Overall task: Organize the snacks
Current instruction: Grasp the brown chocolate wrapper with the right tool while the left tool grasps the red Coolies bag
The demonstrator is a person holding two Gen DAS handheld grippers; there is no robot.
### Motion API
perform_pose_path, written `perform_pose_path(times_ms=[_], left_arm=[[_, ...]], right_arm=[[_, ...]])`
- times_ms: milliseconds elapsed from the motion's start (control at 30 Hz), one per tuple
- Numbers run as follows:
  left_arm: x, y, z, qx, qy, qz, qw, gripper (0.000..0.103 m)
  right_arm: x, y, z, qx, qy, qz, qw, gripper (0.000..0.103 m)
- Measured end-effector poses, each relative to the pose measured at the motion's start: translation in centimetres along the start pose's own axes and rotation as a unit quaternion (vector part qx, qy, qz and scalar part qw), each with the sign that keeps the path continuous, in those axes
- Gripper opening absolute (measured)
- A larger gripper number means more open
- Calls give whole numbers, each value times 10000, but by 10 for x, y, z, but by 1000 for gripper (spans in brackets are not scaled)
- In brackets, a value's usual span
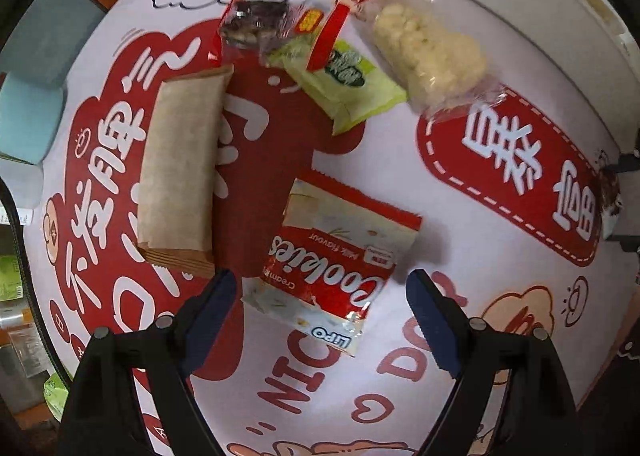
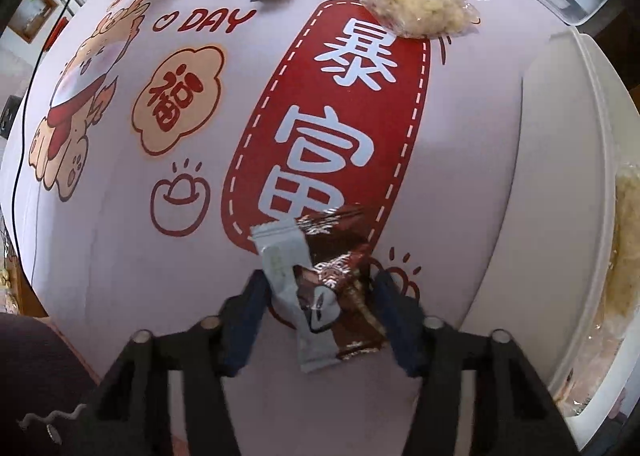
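The left tool [image 1: 320,296], fingers spread wide and gripping nothing, points down over the red cookie packet [image 1: 332,256], which lies flat mid-bench, long axis along the gap between them, while the right tool [image 2: 320,304] clasps a brown-and-silver sachet [image 2: 324,288].

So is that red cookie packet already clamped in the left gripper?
No: the left gripper stands wide open, and the red cookie packet lies flat on the tablecloth between its fingers with neither pad touching it.

Snack pkts [image 1: 328,256] scattered on cloth
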State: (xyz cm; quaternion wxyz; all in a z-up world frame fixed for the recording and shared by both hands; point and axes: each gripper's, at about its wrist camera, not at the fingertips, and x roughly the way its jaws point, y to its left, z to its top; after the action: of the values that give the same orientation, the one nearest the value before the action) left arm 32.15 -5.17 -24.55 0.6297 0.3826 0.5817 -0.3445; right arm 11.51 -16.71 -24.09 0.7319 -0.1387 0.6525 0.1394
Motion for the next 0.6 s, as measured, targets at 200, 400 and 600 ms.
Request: perform_pose_path(times_ms=[200, 400, 600], left_arm=[[4, 5, 1, -37, 40, -178, 9998, 69], [-6, -3, -3, -176, -106, -218, 9996, 46], [-14, -14, -21, -615, -241, -225, 9976, 46]], right_arm=[[-3, 6, -9, 94, -19, -7, 10000, 45], [-7, 14, -14, 347, -96, 91, 9993, 43], [-12, 26, -20, 487, -209, 200, 9984, 42]])
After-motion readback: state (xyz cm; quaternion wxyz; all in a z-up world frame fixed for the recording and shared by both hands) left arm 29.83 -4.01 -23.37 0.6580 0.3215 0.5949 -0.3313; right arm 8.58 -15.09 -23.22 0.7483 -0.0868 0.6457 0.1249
